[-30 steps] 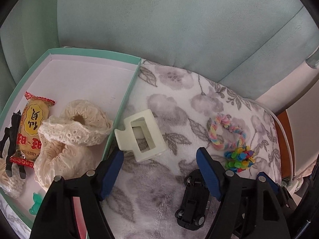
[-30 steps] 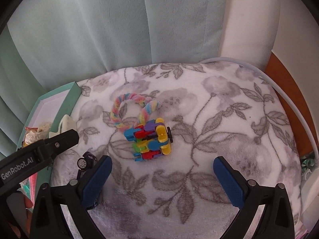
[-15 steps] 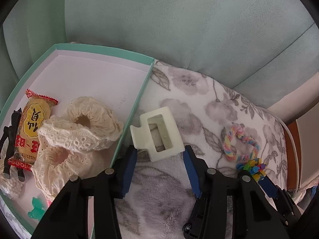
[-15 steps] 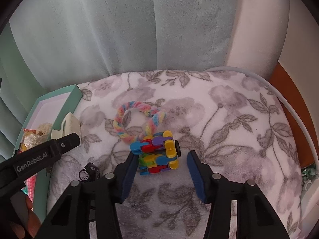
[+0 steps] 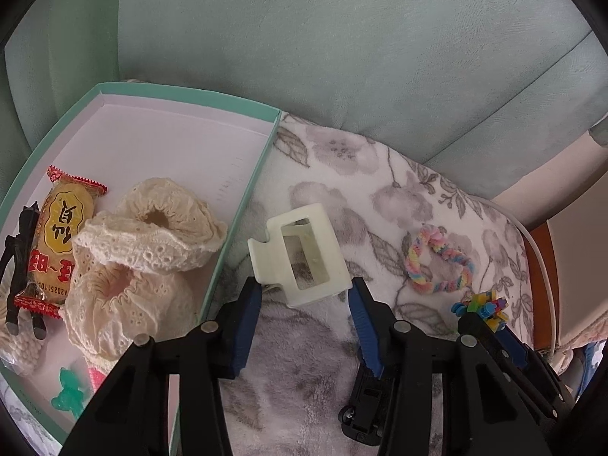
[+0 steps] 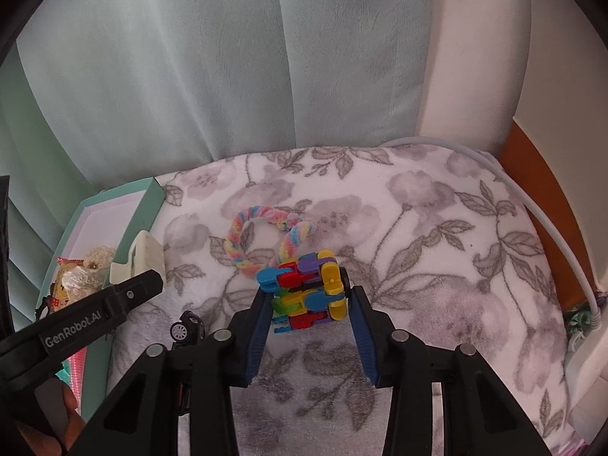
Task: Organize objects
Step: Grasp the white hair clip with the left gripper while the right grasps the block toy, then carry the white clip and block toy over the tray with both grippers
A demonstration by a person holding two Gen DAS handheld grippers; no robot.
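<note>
Left wrist view shows my left gripper point(image 5: 304, 296) low over a fluffy blanket point(image 5: 380, 174) with grey flowers on it. Its blue jaws sit on both sides of a cream hair claw clip point(image 5: 300, 250). The left jaw touches the clip's near corner. The right jaw is just beside it, and I cannot tell if it touches. So I cannot tell if the clip is pinched yet.

To the left is a green box point(image 5: 243, 205) with a white inside. In it lie two lacy cream scrunchies point(image 5: 152, 243), a snack packet point(image 5: 57, 235) with red ends, a small black toy figure point(image 5: 19, 258) and a little green thing point(image 5: 70, 385) near the front corner. The clip lies on the blanket just outside the box wall.

A black toy car point(image 5: 364, 406) sits under the right jaw, partly hidden. Farther right lies a rainbow fuzzy ring point(image 5: 437, 262).

Right wrist view shows my right gripper point(image 6: 311, 304) with its jaws around a block toy point(image 6: 304, 288) made of many colours. The left jaw touches the toy's side. The right jaw is close to it, but I cannot tell if it squeezes. The toy sits on the blanket, touching the fuzzy ring behind it. A white cable point(image 6: 539, 220) runs along the right edge of the blanket.
</note>
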